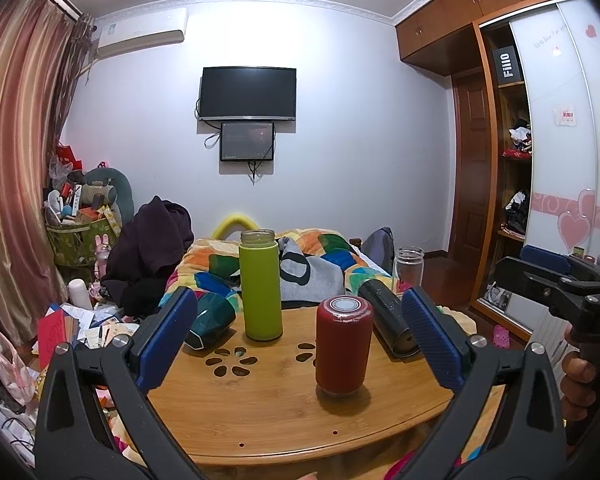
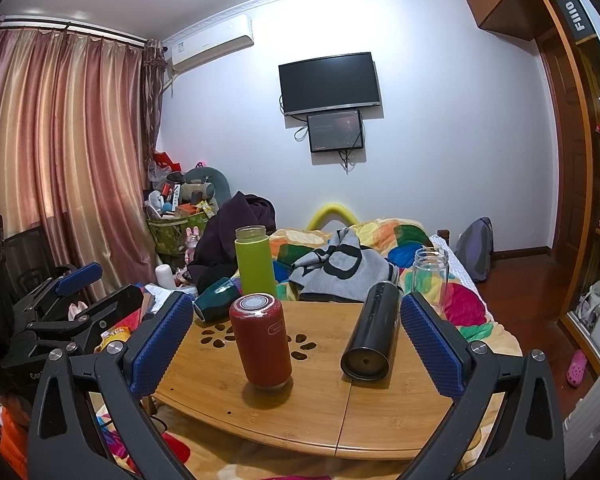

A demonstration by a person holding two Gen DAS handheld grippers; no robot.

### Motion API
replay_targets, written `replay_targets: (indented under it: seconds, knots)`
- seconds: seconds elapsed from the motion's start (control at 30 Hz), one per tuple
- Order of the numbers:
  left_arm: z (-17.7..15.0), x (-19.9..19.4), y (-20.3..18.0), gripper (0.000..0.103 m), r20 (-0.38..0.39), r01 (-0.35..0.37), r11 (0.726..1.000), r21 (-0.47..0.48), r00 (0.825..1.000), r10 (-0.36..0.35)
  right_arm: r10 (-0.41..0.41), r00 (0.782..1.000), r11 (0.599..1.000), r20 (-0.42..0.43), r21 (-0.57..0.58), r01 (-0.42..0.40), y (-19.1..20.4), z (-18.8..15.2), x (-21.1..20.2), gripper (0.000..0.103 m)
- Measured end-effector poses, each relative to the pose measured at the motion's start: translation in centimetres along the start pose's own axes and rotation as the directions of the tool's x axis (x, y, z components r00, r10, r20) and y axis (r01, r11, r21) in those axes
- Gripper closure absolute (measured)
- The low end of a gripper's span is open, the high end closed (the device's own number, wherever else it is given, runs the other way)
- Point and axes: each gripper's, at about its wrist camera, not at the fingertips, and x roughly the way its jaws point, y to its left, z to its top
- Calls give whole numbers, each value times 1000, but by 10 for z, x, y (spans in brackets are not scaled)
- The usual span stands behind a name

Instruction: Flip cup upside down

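Observation:
A red cup (image 1: 343,346) stands upside down on the wooden table (image 1: 268,412), its base ring facing up; it also shows in the right wrist view (image 2: 261,346). A green cup (image 1: 260,285) stands upright with its mouth up behind it, also seen from the right (image 2: 255,260). A black bottle (image 1: 388,322) (image 2: 373,334) lies on its side at the right. A dark teal cup (image 1: 211,320) (image 2: 216,304) lies on its side at the left. My left gripper (image 1: 300,340) is open and empty, in front of the table. My right gripper (image 2: 296,344) is open and empty too.
A clear glass jar (image 1: 409,266) (image 2: 430,274) stands past the table's right far edge on the bed's colourful blanket (image 2: 440,248). Clutter and papers cover the floor at the left (image 1: 84,320). A wardrobe (image 1: 512,160) is at the right.

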Motion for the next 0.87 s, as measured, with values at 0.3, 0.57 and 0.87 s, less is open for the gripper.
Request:
replay_targets:
  seconds: [0.3,0.57,0.87]
  knots:
    - [1,0,3,0,-6,2,1000,-28,1000,-2,-2,1000,1000,0,7,2,-2,0,2,0]
    - [1,2,2,0,-25,17,1000,-26,1000,-17,-2,1000,1000,-1,7,2,-3,0,2,0]
    - [1,1,3,0,-27,21,999,-44,999,-23,-4,1000,1000,-2,9,4,-3,-2,3,0]
